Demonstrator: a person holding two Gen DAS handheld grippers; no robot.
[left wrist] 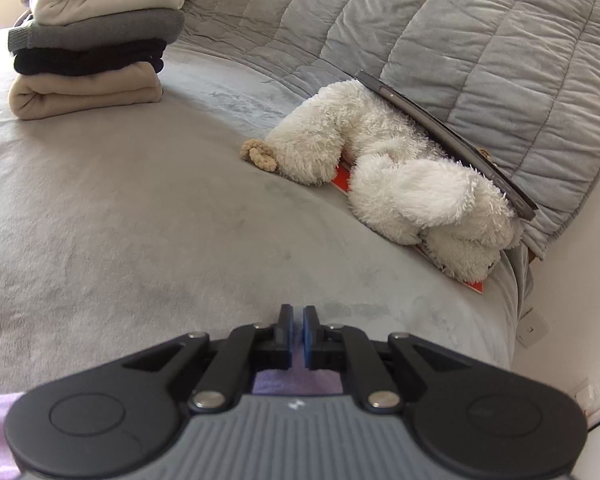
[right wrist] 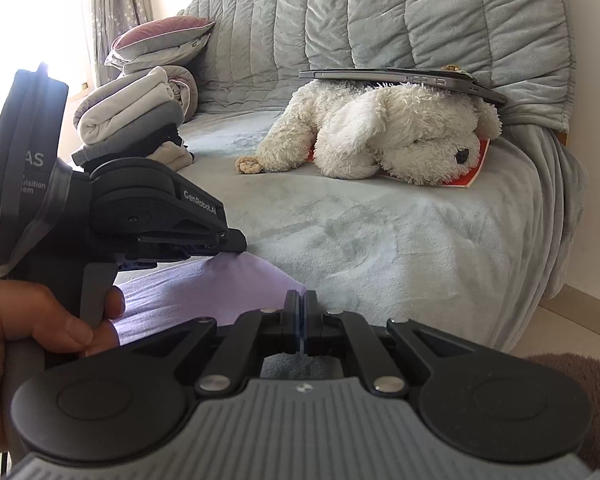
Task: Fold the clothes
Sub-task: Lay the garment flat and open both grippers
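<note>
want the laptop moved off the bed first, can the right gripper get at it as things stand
Probably not straight away. The laptop lies on the plush dog with bare blanket before it, but the right gripper is shut on the lilac garment and must let go first.

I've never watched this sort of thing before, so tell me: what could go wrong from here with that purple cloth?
1. The left hand-held gripper pinches the lilac garment by a thin edge; it might slip out.
2. The right hand-held gripper looks shut, but whether it has caught any cloth is unclear, so the fold could go lopsided.
3. A wide swing could topple the stack of folded clothes.
</note>
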